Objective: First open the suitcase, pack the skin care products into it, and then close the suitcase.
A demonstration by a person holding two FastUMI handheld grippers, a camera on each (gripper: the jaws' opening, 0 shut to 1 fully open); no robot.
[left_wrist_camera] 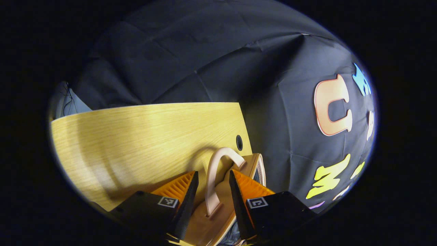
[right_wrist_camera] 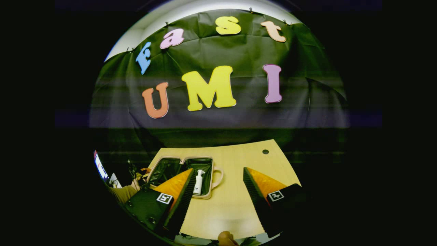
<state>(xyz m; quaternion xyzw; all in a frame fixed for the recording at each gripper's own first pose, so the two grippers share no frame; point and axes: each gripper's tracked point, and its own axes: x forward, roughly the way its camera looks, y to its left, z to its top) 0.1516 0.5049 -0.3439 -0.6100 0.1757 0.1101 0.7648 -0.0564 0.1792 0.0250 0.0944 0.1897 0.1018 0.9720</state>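
The beige suitcase (right_wrist_camera: 209,196) lies open on the wooden table (right_wrist_camera: 239,205), its dark lining showing. A white pump bottle (right_wrist_camera: 198,182) lies inside its right half, and the left half is partly hidden behind one finger of my right gripper. My right gripper (right_wrist_camera: 217,171) hovers open above the table in front of the case, with nothing between its fingers. In the left gripper view the suitcase's beige wall (left_wrist_camera: 205,225) fills the gap between the fingers. My left gripper (left_wrist_camera: 214,174) is shut on it, with the looped handle (left_wrist_camera: 218,160) rising between the fingertips.
A round cable hole (right_wrist_camera: 265,151) sits near the table's far right corner, just past the handle (left_wrist_camera: 239,142) in the left gripper view. A sleeve and hand (right_wrist_camera: 128,191) and a screen (right_wrist_camera: 100,165) are left of the case. Bare tabletop (left_wrist_camera: 136,143) spreads beside the suitcase.
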